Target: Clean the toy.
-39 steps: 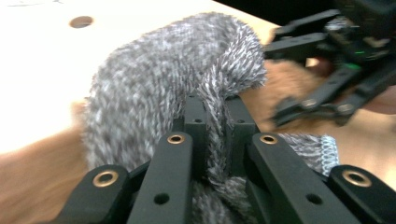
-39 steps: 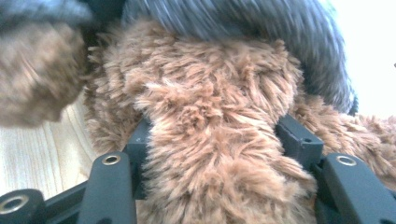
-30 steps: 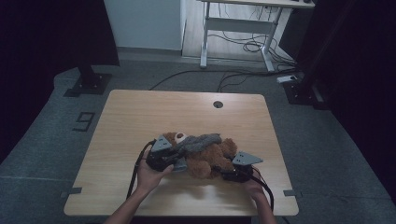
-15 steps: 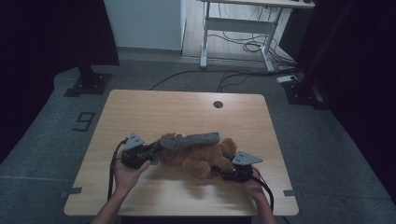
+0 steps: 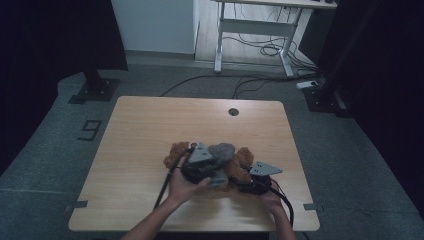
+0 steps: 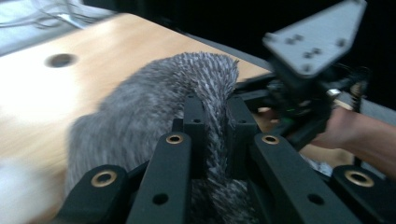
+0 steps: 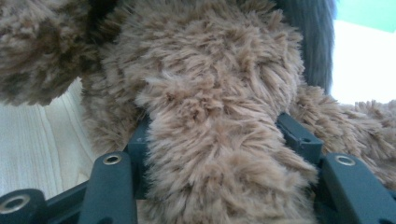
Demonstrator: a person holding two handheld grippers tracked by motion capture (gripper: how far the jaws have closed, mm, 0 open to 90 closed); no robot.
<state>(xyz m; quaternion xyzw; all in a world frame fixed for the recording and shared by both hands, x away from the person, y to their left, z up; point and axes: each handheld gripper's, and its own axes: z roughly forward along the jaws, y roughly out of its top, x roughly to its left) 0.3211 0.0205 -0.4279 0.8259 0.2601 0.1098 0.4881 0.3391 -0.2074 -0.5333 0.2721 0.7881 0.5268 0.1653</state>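
Up close, the left gripper point(image 6: 212, 130) has its two black jaws drawn narrow, pinching a fold of grey knitted fabric point(image 6: 159, 107), a fuzzy garment draped over a brown teddy bear point(image 5: 240, 165). The right gripper point(image 7: 219, 144) has its jaws spread about a thick brown furry limb of the bear, pressed in on both sides, so it holds the toy steady.

From above, both grippers sit at the near middle of a pale wooden table point(image 5: 150, 125), the left gripper point(image 5: 200, 165) over the bear's middle, the right gripper point(image 5: 257, 182) just beside it at the bear's right. The bear lies on the tabletop with the grey fabric bunched on top of it.

What could go wrong, as I judge it: the pinch on the grey fabric looks thin, so a pull may slip off the loose knit. If the right hold on soft fur gives, the whole bear could drag along the table instead of the garment moving over it.

Compared with half a second ago, the left gripper has come in from the bear's left side onto its middle, and the grey fabric, then stretched out long, is now gathered into a lump.
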